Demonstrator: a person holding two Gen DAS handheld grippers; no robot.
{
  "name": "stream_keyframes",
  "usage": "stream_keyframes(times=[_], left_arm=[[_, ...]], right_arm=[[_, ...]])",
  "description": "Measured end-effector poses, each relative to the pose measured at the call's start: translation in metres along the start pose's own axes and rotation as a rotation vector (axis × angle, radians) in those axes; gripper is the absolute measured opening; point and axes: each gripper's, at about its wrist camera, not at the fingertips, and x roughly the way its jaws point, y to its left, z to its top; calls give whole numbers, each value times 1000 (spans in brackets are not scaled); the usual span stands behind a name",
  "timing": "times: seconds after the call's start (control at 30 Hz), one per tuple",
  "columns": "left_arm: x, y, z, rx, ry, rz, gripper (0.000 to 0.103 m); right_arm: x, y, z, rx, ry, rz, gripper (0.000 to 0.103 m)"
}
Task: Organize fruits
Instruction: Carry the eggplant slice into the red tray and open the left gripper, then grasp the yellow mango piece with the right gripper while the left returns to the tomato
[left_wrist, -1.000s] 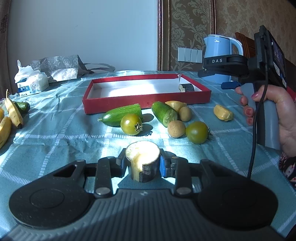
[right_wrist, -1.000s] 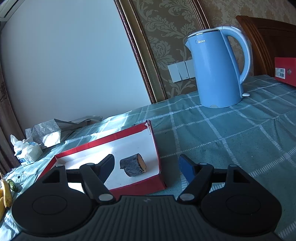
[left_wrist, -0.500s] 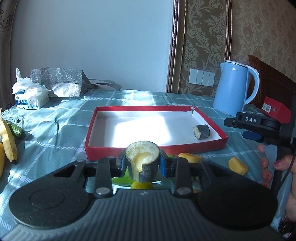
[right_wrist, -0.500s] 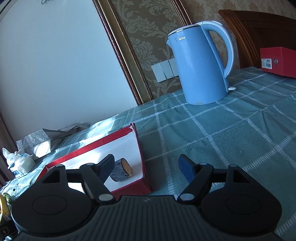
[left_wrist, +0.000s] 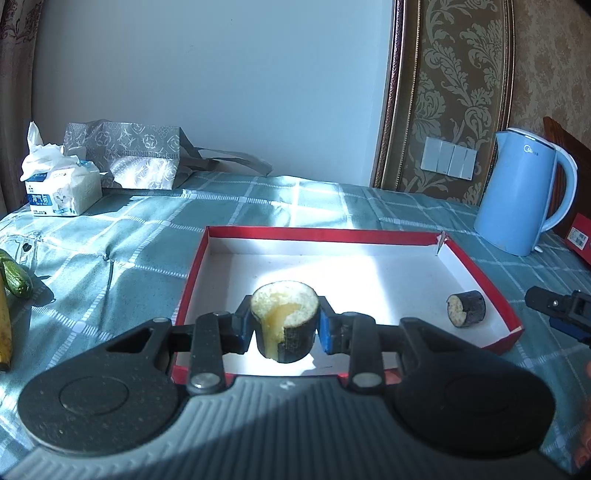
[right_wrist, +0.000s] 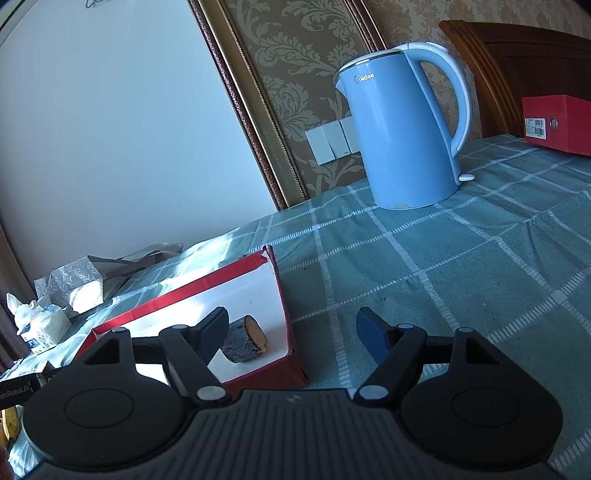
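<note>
Dark-skinned chunk (left_wrist: 284, 325) clamped in left tongs (left_wrist: 284, 328), right tongs (right_wrist: 291, 330) apart

My left black plastic gripper (left_wrist: 284, 326): ribbed grey body, round textured discs, silver pivot screws, blue finger pads. Right black plastic gripper (right_wrist: 291, 332) matches.

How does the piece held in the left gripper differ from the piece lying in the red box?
The held piece stands upright, looks bigger and is clamped above the red box; the lying piece rests on its side on the box floor, free. Both have dark skin and pale yellow flesh.
</note>
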Motion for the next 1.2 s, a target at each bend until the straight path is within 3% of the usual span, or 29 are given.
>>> stream_keyframes(times=[0.47, 0.6, 0.63, 0.67, 0.73, 0.83, 0.97, 1.2], left_arm=[[50, 12, -7, -4, 94, 37, 30], [49, 13, -11, 18, 56, 75, 31], [46, 16, -13, 8, 46, 73, 40], [42, 18, -13, -8, 34, 65, 62], [28, 22, -14, -36, -22, 37, 83], [-1, 24, -16, -48, -130, 66, 100], [-19, 29, -26, -83, -139, 89, 103], [-38, 32, -44, -101, -95, 46, 103]], right_arm=[[2, 3, -1, -21, 7, -9, 76], [2, 3, -2, -26, 5, -8, 76], [2, 3, -2, -28, 5, -11, 76], [2, 3, -2, -28, 7, -14, 76], [3, 2, -2, -24, 12, -12, 76], [2, 2, -3, -22, 12, -12, 76], [2, 3, -3, -28, 12, -9, 76], [1, 5, -3, -47, 3, -17, 76]])
